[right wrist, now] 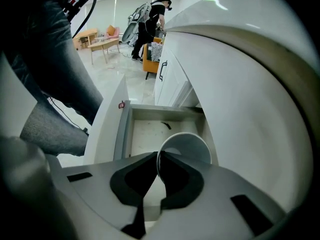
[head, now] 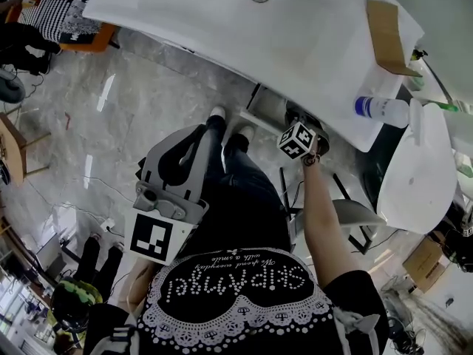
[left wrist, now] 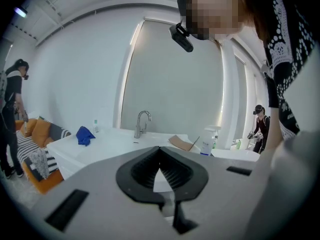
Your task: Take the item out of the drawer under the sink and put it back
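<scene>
The right gripper points steeply down into the open drawer under the sink counter. Its jaws are pressed together on the thin rim of a white cup, one pad inside the wall and one outside. The cup lies tipped with its mouth toward the gripper, at the near end of the drawer and over its pale floor. Whether its far side rests on that floor cannot be made out.

The left gripper is held near level at the person's side. Its pads meet at the tips with nothing between them, and it faces across the counter toward the faucet, a blue cloth, a piece of cardboard and a spray bottle.

The drawer front stands pulled well out beside the person's leg, and the curved white edge of the counter overhangs on the other side.

With the cup gripped and still within the drawer's walls, this reads as the take-out step, with the hold made and the lift to come. The next move calls for a straight rise that keeps the pinch firm, since a rim grip lets the cup swing. It must also clear the drawer's near wall and the overhang above before the cup goes back inside.
</scene>
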`<state>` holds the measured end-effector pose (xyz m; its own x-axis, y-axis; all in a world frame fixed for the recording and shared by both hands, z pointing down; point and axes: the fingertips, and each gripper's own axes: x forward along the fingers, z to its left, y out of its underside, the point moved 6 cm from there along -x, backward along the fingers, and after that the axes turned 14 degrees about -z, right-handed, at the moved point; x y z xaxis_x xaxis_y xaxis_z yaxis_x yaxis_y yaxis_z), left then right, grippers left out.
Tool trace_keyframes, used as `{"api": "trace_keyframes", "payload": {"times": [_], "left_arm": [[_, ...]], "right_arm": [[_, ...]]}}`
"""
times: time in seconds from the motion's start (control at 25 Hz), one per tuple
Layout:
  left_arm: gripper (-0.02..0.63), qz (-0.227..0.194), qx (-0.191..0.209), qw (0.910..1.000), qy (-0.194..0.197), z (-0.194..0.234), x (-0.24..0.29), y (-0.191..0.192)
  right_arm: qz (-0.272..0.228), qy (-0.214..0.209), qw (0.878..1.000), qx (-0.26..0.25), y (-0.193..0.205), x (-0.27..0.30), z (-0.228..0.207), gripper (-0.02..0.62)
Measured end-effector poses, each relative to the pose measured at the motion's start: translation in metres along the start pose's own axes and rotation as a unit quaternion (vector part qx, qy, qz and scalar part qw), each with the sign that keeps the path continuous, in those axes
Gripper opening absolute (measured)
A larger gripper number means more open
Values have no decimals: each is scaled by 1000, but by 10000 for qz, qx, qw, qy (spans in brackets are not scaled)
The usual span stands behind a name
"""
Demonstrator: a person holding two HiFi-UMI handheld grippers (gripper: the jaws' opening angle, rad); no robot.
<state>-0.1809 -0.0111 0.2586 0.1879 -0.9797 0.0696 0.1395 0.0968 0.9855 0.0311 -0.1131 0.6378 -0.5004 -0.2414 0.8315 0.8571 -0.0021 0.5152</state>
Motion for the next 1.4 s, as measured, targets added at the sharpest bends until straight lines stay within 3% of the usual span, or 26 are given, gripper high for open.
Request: {"api": "trace_keyframes", "payload": {"times": [1.4], "left_arm": [[3, -296, -131, 9986, 418, -21, -10, -3]], "right_arm": [[-492, 744, 9959, 163, -26, -52, 10, 28]]}}
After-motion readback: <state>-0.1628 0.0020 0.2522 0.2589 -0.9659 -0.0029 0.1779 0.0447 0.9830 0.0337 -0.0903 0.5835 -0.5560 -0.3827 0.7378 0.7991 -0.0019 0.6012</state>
